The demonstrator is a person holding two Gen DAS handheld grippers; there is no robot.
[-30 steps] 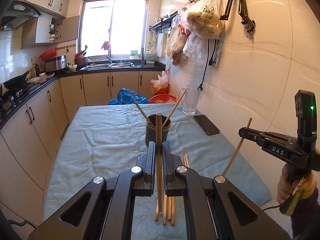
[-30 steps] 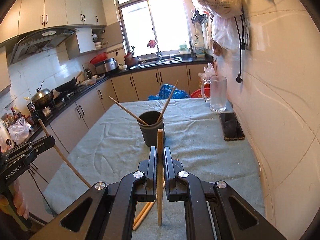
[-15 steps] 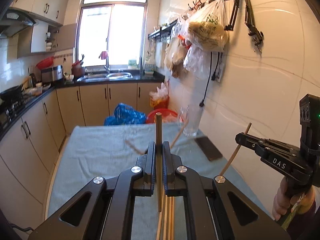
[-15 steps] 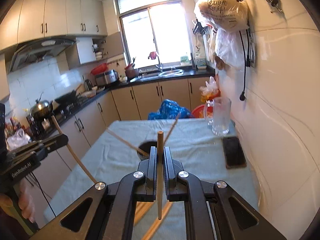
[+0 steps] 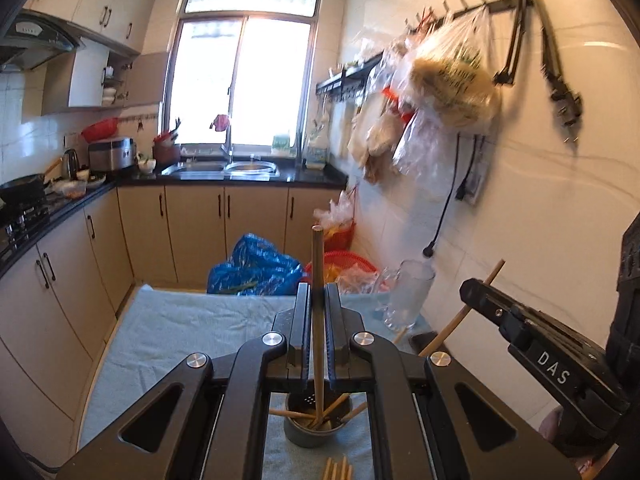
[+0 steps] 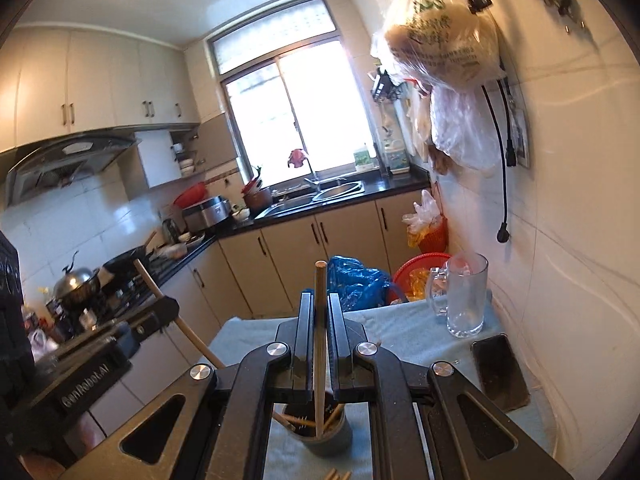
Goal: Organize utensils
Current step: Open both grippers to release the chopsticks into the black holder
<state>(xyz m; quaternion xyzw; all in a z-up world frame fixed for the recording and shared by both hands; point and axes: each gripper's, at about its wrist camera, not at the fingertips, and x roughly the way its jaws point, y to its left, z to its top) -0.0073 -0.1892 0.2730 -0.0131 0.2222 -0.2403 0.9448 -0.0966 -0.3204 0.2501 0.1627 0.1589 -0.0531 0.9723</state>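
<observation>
My left gripper (image 5: pixel 317 292) is shut on a wooden chopstick (image 5: pixel 317 256) held upright between its jaws. The stick's lower end shows over the mouth of a dark holder cup (image 5: pixel 296 438), which has several chopsticks leaning in it. My right gripper (image 6: pixel 320 300) is likewise shut on an upright chopstick (image 6: pixel 320 280), whose lower tip lies over the same cup (image 6: pixel 344 438). Each gripper shows in the other's view: the right gripper (image 5: pixel 472 292) and the left gripper (image 6: pixel 168 308), both with a slanted stick. Loose chopsticks (image 5: pixel 338 470) lie on the cloth before the cup.
A light blue cloth (image 6: pixel 400 332) covers the table. A glass mug (image 6: pixel 466 296) and a dark phone (image 6: pixel 500 372) sit by the right wall. Bags hang from wall hooks (image 5: pixel 452 80). Cabinets and a stove counter (image 6: pixel 120 264) run along the left.
Both grippers rose and moved forward over the table with their chopsticks. The cup, earlier ahead of the jaws, now sits beneath them, and the loose chopsticks slid to the bottom edge.
</observation>
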